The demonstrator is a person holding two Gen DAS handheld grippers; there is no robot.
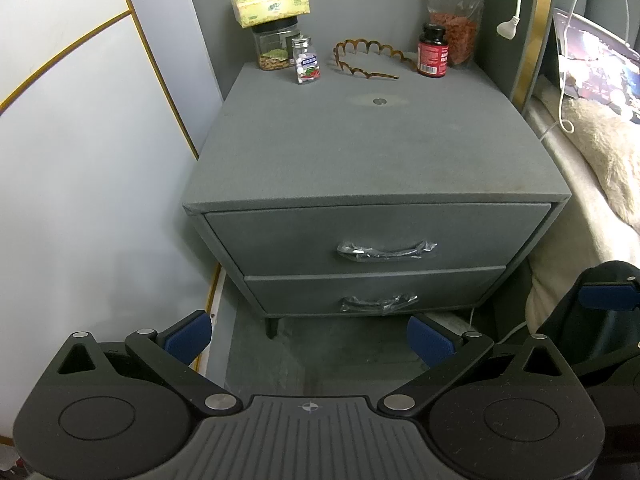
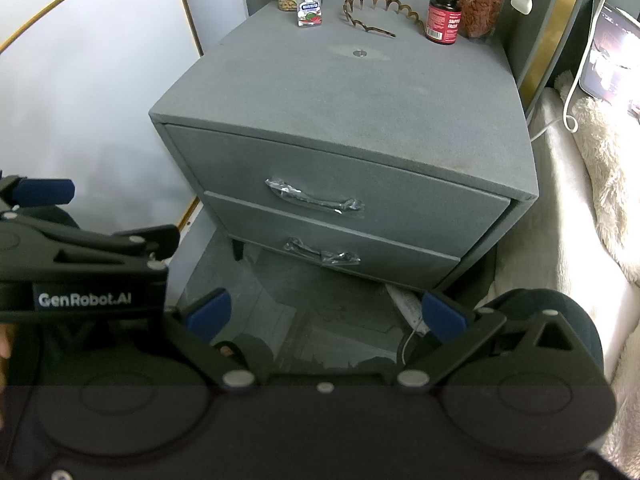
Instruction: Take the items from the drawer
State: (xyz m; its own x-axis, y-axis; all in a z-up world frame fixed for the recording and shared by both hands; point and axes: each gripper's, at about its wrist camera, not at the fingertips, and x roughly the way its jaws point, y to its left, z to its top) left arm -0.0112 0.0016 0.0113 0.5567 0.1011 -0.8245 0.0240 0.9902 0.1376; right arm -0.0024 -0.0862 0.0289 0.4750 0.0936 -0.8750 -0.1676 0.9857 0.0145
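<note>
Holding both grippers back from the nightstand [image 1: 360, 152], I kept left gripper [image 1: 310, 338] and right gripper [image 2: 326, 314] released, empty. Both drawers stood closed; top handle [image 1: 386, 250] lay ahead of the jaws, unreached.

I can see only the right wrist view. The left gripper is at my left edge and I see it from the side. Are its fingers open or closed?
Observer: Open. In the left wrist view, the left gripper has its blue pads wide apart, with nothing between them.
Operator: Where is it pointing?
Observer: Straight at the front of the nightstand. The lower drawer's handle appears just above the gap between the pads, not touched.
Operator: Something yellow is cut off at the top of my picture, above the jar. What is it?
Observer: A yellow tissue box. It rests on the black lid of the jar, and a white tissue sticks out of it.
</note>
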